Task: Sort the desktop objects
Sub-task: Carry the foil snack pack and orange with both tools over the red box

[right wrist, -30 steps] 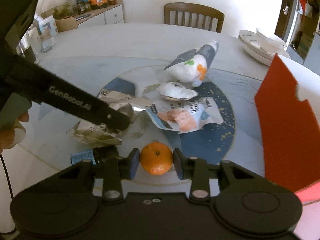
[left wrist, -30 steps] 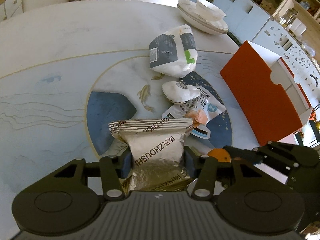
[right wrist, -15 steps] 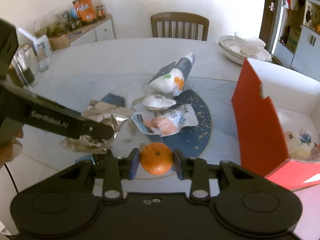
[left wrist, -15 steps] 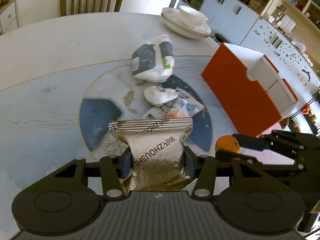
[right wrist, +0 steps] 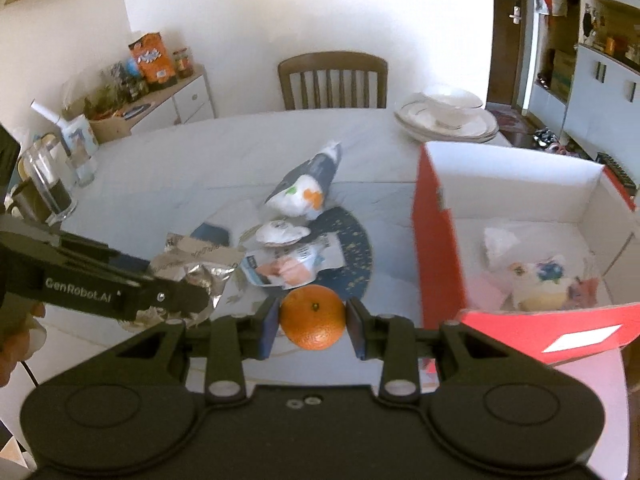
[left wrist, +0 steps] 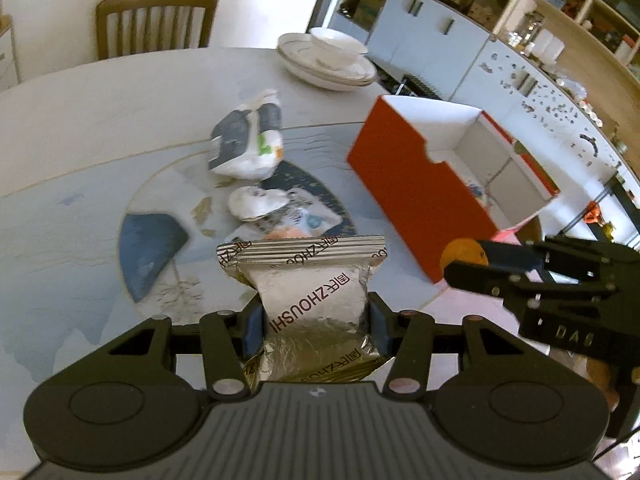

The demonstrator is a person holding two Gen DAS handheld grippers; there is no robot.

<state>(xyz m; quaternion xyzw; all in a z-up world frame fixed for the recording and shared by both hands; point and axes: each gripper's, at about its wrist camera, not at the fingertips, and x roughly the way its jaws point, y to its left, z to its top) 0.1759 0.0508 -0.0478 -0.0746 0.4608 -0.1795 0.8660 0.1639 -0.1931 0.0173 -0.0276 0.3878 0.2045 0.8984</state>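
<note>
My left gripper (left wrist: 316, 320) is shut on a silver foil snack packet (left wrist: 312, 280) and holds it above the table; it also shows in the right wrist view (right wrist: 196, 272). My right gripper (right wrist: 313, 330) is shut on an orange (right wrist: 313, 317), held above the table left of the red box (right wrist: 436, 240). The orange (left wrist: 462, 256) and right gripper (left wrist: 464, 264) also show in the left wrist view, beside the red box (left wrist: 412, 188). A grey-white bag (left wrist: 248, 144), a white pouch (left wrist: 256, 208) and a flat printed packet (right wrist: 292, 264) lie on the table.
The red box is open on top, white inside (right wrist: 520, 248), and holds a few items (right wrist: 536, 276). Stacked white plates with a bowl (right wrist: 444, 116) stand at the table's far edge. A wooden chair (right wrist: 332, 80) stands behind. A glass jug (right wrist: 48, 184) stands at the left.
Both grippers have risen from the table with their loads. The red box now looks closer, and its inside shows in the right wrist view.
</note>
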